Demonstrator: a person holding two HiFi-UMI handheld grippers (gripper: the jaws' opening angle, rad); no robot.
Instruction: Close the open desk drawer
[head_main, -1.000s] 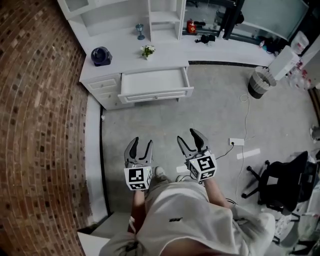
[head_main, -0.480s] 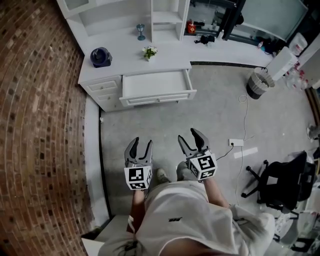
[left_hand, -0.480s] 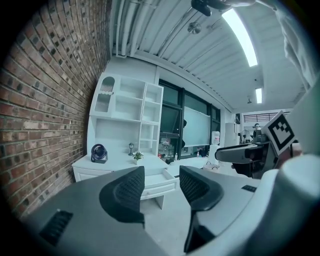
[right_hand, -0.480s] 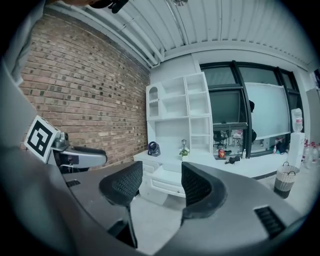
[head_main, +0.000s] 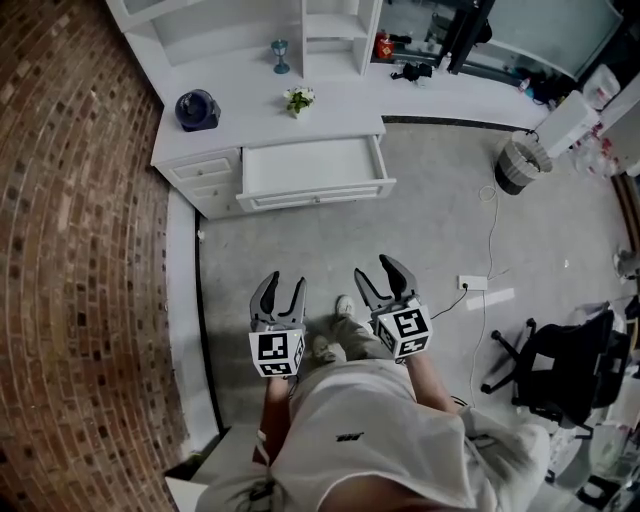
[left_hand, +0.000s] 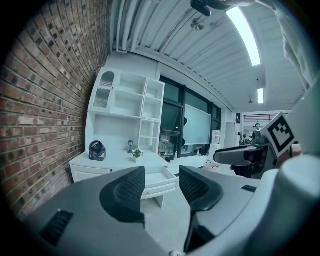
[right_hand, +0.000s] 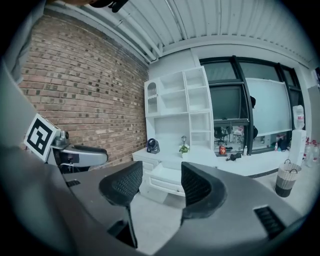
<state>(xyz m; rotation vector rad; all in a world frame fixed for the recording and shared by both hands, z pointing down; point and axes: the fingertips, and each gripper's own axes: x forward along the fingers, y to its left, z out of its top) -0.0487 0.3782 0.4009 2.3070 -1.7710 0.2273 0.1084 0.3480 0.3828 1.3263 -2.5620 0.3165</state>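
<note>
Drawer (head_main: 310, 166) open, far from L gripper (head_main: 281, 288) & R gripper (head_main: 376, 272), fingers (head_main: 263, 298) wide, empty.

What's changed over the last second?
The person stepped toward the desk: a shoe now shows between the tools. Nothing was grasped or let go. The left tool and right tool stay open and empty; the drawer stays open.

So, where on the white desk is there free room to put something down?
Bare desk top lies between the fan and the small plant, reaching forward to the open drawer, whose inside also looks bare. The counter to the right is more crowded: a red item and a black item sit there.
</note>
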